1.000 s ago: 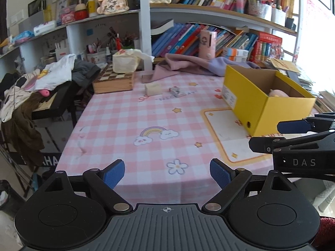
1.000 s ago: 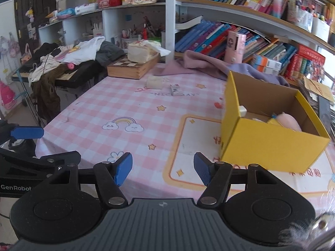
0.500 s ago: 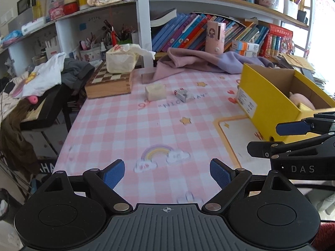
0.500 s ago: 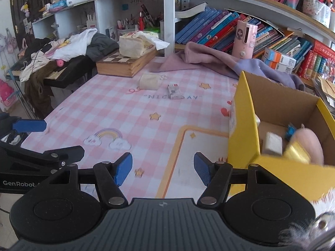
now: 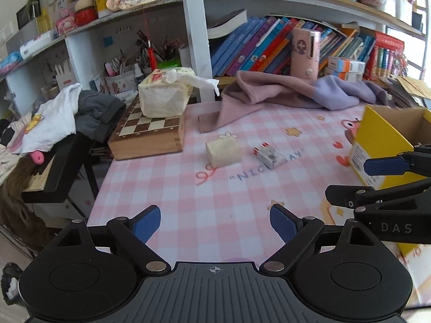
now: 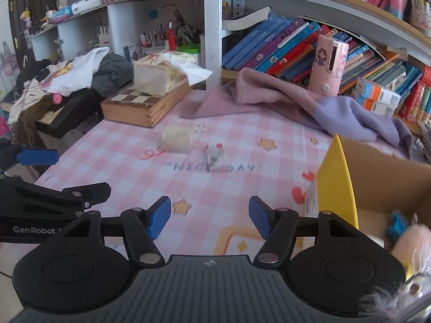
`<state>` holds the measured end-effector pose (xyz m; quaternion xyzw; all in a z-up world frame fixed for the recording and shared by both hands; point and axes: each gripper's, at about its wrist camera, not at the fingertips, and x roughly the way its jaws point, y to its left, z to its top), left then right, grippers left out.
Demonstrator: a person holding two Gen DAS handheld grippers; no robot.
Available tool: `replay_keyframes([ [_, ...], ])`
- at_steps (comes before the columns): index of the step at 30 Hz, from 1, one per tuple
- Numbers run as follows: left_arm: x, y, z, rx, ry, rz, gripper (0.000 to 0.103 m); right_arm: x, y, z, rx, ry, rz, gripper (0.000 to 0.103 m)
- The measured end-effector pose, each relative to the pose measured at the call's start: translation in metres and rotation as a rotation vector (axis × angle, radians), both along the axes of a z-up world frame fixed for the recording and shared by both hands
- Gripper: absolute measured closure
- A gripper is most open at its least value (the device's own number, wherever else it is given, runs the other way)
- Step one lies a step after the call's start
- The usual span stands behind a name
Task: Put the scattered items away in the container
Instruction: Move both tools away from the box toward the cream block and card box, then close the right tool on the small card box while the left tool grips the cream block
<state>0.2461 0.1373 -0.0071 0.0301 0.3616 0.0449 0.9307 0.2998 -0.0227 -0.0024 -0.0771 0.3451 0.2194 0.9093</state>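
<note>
My left gripper [image 5: 215,223] hangs over the near part of the pink checked counter [image 5: 188,202] with its fingers [image 5: 146,223] spread wide and nothing between them. My right gripper [image 6: 209,216] is alongside it, fingers [image 6: 159,216] also apart and empty, with the yellow box [image 6: 336,188] just to its right; inside the box I can see a pink plush [image 6: 412,242] and a small blue item [image 6: 397,223]. Farther out on the counter lie a cream block [image 5: 223,151] and, just to its right, a small white-and-red packet [image 5: 268,156], apart from each other and well clear of the box. Beyond them sit a wooden chessboard case [image 5: 148,134] with a tissue pack [image 5: 164,99] on top, and a pink-and-lilac cloth [image 5: 291,94] below the bookshelf [image 5: 269,45].
</note>
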Motion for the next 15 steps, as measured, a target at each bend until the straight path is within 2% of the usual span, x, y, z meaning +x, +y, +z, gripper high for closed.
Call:
replay_keyframes([
  [4,0.028,0.007,-0.003,-0.004,0.005,-0.004,0.013,0.028,0.008,-0.007,0.005,0.017,-0.025,0.043],
  [8,0.058,0.015,-0.008,-0.026,0.019,0.006,0.013,0.057,0.018,-0.017,0.004,0.073,-0.057,0.049],
  [15,0.103,0.026,-0.022,-0.070,0.036,-0.012,0.013,0.097,0.027,-0.038,-0.006,0.149,-0.105,0.052],
])
